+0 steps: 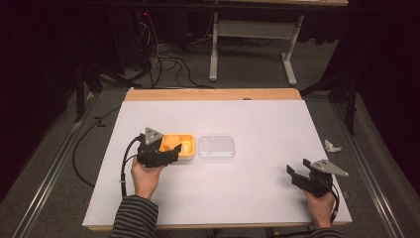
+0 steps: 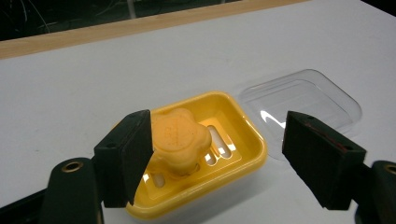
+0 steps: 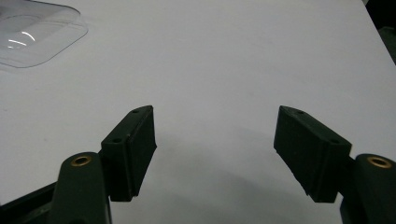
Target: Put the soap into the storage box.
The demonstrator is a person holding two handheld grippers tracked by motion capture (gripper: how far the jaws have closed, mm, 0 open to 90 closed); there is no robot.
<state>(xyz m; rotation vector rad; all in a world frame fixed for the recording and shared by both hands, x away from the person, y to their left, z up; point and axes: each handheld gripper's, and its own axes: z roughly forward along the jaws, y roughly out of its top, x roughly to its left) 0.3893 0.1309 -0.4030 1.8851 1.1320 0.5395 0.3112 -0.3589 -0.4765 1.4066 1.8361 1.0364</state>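
Yellow plastic soap dish (image 2: pixel 243 154), rectangular w/ rounded corners and a slotted inner tray, sits flat on the white tabletop (image 2: pixel 93 88), just ahead of and between the left gripper (image 2: pixel 217 149) fingers (image 2: pixel 128 156). Inside it lies an orange flower-shaped soap bar (image 2: pixel 180 137), lobed edge, faint embossing on top, tilted up at the dish's near-left end; it appears to touch the inner face of the left-hand finger, well apart from the right-hand one.

Clear plastic lid (image 2: pixel 303 100), same rounded-rectangle shape, lies flat on the tabletop just beside the dish, beyond the right-hand finger. In the right gripper view the lid (image 3: pixel 32 35) is far off, up-left of those fingers (image 3: pixel 133 147).
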